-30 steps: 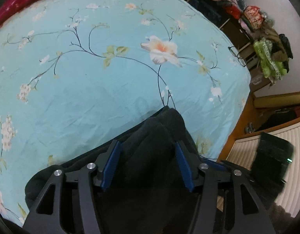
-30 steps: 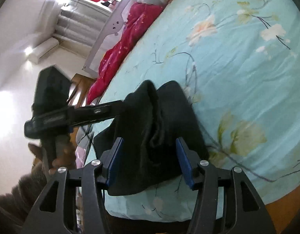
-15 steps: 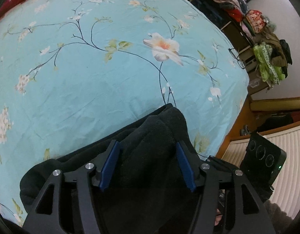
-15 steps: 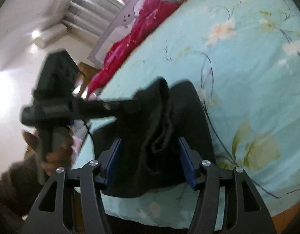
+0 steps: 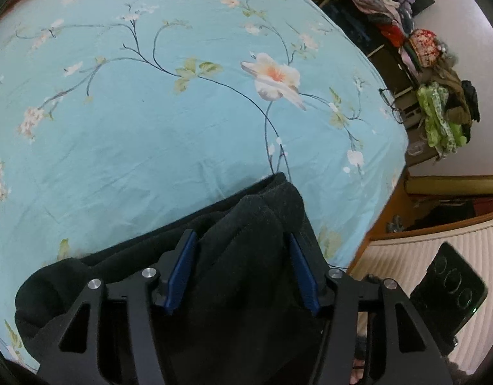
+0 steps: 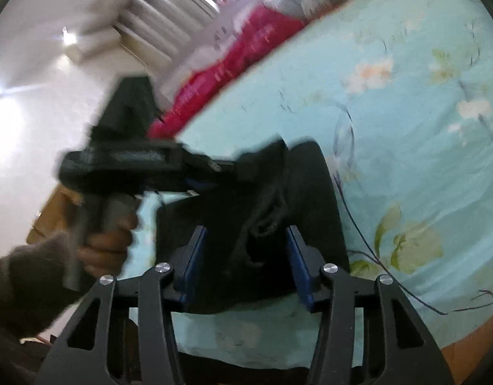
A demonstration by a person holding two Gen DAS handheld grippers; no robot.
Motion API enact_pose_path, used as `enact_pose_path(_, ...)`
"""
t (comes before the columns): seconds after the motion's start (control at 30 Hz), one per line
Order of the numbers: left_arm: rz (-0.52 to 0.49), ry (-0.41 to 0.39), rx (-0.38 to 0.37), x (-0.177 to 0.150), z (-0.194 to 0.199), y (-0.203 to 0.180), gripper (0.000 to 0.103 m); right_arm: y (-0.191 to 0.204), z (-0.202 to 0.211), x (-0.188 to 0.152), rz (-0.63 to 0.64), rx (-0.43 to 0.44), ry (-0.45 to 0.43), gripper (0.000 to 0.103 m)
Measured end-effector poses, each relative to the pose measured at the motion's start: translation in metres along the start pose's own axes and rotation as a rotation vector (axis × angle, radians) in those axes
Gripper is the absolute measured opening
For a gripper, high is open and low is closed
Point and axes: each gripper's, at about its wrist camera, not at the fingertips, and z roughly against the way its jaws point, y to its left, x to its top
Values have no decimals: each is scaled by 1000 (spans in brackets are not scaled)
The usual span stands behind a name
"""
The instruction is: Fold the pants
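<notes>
black pants [image 5: 246, 256] look bunched, seemingly barely folded; left gripper [image 5: 243, 272] and right gripper [image 6: 246, 263] jaws apart around cloth, right just narrowing.

The pants [image 5: 246, 256] are bunched on the bed sheet [image 5: 150, 128] near the bed's corner, and most of the sheet is spread beyond them. In the left wrist view, a fold of the pants is framed between the fingers of the left gripper [image 5: 241, 266]. Glasses [image 5: 389, 106] are set at the sheet's right edge, with heaped clothes [image 5: 438, 122] beyond. In the right wrist view, the pants are seen between the fingers of the right gripper [image 6: 243, 264]. A blanket [image 6: 230, 64] is laid along the far left edge.
</notes>
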Motion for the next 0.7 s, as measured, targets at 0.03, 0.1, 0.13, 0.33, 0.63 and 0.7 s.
enact_pose_path(0.03,4,1,0,1,1,0,59,2,2,-2,-4,11,9,52)
enact_pose_path(0.1,3,-2,0,3,2,-1,60,4,1,-10,-27,51,32,52)
enact_pose_path(0.13,3,2,2,4,1,-1,61,3,-5,-15,-29,63,66,52)
enact_pose_path(0.33,15,-12,17,1,-5,-1,60,-11,-20,-21,-109,76,81,52)
enact_pose_path(0.63,184,-104,-184,-23,43,28,43,12,-11,-5,-92,201,120,33)
enact_pose_path(0.7,178,-139,-190,-22,55,22,42,24,-5,3,-53,231,101,33)
